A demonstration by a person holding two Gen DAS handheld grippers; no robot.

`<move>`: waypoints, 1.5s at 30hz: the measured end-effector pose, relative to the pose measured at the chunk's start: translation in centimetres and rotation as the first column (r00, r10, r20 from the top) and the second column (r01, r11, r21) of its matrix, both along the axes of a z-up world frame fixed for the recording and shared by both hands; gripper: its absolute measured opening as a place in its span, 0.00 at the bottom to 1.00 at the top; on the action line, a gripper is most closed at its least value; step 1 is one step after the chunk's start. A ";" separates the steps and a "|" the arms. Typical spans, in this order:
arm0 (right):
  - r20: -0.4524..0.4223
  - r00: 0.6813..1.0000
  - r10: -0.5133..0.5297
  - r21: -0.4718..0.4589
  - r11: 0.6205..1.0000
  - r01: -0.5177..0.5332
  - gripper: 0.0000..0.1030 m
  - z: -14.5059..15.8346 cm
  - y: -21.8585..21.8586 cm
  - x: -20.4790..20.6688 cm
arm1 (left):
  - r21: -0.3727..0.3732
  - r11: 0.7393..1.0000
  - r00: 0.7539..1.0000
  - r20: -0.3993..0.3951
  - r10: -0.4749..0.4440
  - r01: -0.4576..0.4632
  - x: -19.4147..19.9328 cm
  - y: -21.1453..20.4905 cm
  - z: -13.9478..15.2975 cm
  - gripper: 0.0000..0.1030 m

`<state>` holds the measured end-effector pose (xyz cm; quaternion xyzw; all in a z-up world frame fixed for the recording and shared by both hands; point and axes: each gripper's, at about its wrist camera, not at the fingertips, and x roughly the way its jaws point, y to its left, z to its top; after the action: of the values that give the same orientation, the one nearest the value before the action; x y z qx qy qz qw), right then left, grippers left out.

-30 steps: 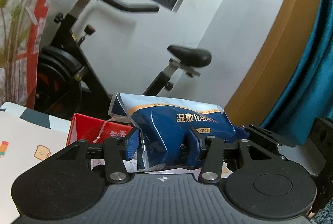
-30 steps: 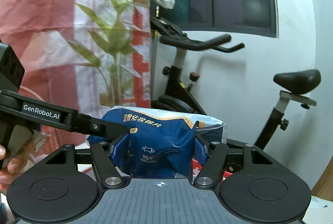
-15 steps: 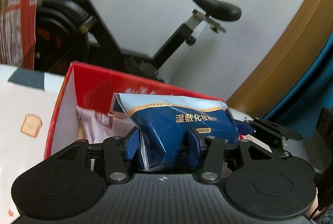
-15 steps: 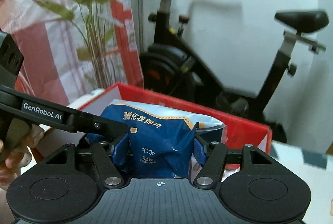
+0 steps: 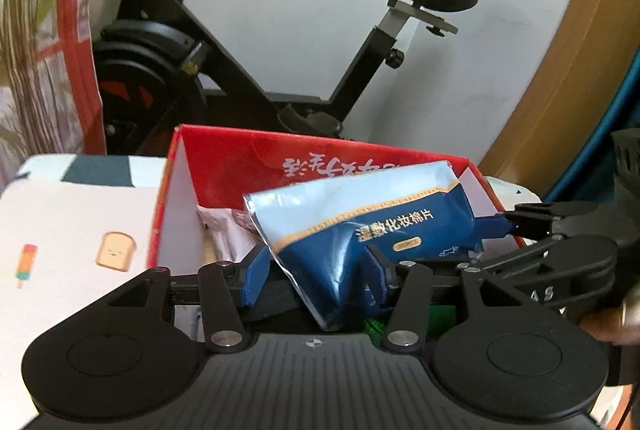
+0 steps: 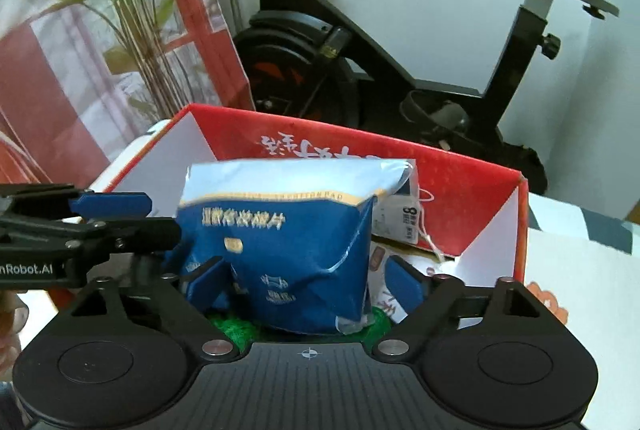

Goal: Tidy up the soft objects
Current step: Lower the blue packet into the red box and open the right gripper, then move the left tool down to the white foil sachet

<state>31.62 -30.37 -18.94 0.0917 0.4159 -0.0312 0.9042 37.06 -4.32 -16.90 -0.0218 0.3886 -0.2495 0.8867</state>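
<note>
Right wrist view shows my right tongs (image 6: 304, 282) opening off the blue pack (image 6: 280, 250) now lowered over the red box (image 6: 460, 166), while my left tongs (image 5: 314, 276) also ease apart.

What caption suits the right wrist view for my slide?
Right gripper opening around a blue cotton-pad pouch over the red box, left gripper alongside.

I see a tabletop (image 5: 80, 214) covered with a white cloth printed with small cartoons, a slice of toast (image 5: 117, 251) and an ice lolly (image 5: 25, 265) among them, and dark teal and pale blocks along its far edge. Directly on it stands an open red box (image 5: 224, 158) with white inner walls and white lettering on the back wall. From the right wrist view the same cloth (image 6: 580, 270) runs on to the right of the box (image 6: 460, 182).
</note>
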 end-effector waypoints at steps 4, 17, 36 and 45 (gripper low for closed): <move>0.032 0.999 -0.022 0.030 0.999 0.021 0.95 1.3 0.3 -1.6 | 0.025 1.000 0.998 0.055 0.014 -0.015 -1.5 0.7 1.2 0.58; 0.306 0.948 -0.082 -0.014 0.996 0.091 1.00 4.1 4.4 -11.3 | -0.026 0.997 0.977 0.195 0.083 -0.079 -10.4 4.8 4.7 0.71; 0.313 0.947 -0.077 -0.090 0.990 0.110 0.99 -3.7 13.0 -20.6 | -0.059 0.988 0.989 0.024 0.145 -0.143 -19.2 9.0 -3.5 0.60; 0.183 0.983 -0.025 -0.026 0.999 0.030 0.88 -8.4 15.6 -21.2 | -0.056 0.983 0.982 -0.078 0.170 -0.174 -20.3 10.1 -8.3 0.60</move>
<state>10.44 -14.76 -27.32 0.0870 0.3297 -0.0410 0.9392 16.77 5.73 -25.18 -0.0921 0.4096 -0.1830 0.8890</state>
